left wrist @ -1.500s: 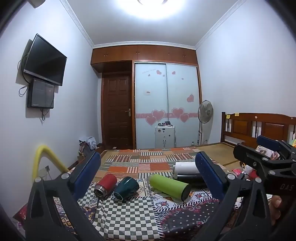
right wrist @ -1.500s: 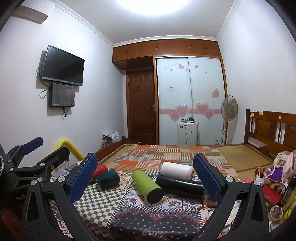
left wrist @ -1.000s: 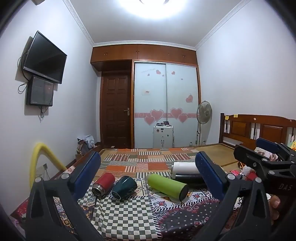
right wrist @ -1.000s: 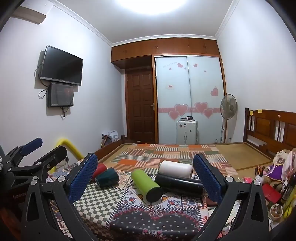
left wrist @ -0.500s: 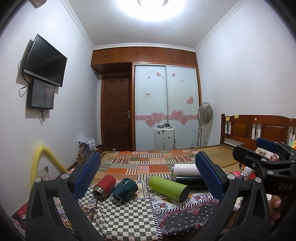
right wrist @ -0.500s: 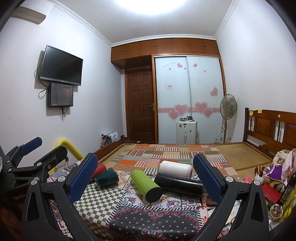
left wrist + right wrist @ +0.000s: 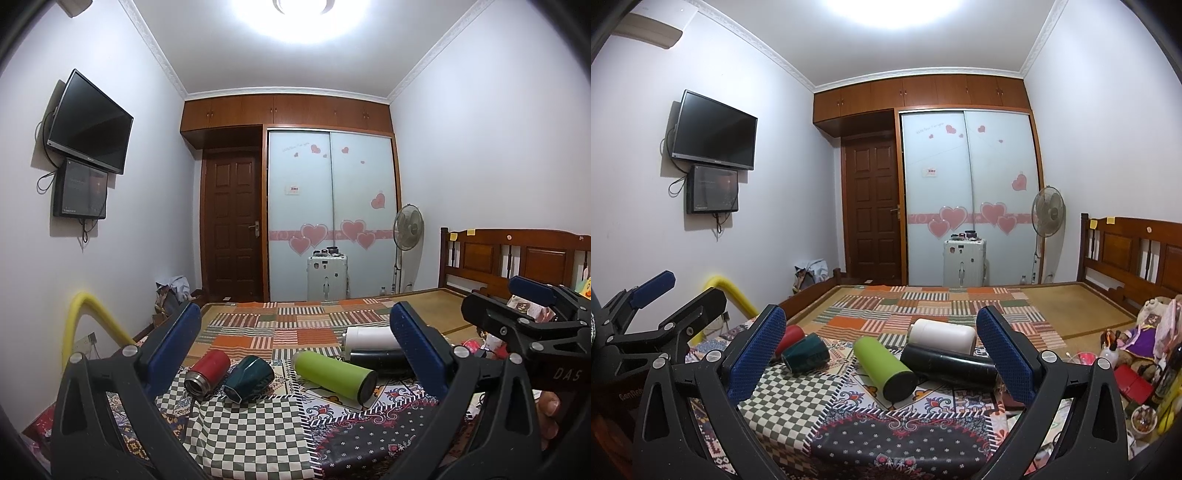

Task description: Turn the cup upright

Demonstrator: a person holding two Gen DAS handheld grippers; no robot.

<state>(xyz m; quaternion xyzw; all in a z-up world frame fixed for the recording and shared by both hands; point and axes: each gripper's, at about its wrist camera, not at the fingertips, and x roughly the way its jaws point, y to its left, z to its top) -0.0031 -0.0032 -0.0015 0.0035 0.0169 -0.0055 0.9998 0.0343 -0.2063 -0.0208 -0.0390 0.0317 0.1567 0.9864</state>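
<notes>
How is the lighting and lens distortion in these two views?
Left wrist view: the ceiling light is blown out to white, and the walls bow outward. Right wrist view: the same glare at the top, dark corners, but the cups are evenly lit and sharp.

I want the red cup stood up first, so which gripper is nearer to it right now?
Left. The left gripper is open with the red cup just inside its left finger. The right gripper, also open, sits further right, facing the green bottle.

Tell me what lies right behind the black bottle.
A white bottle lies on its side directly behind the black bottle, seemingly touching it. Its lower edge is hidden by the black one; striped patchwork bedding continues beyond.
</notes>
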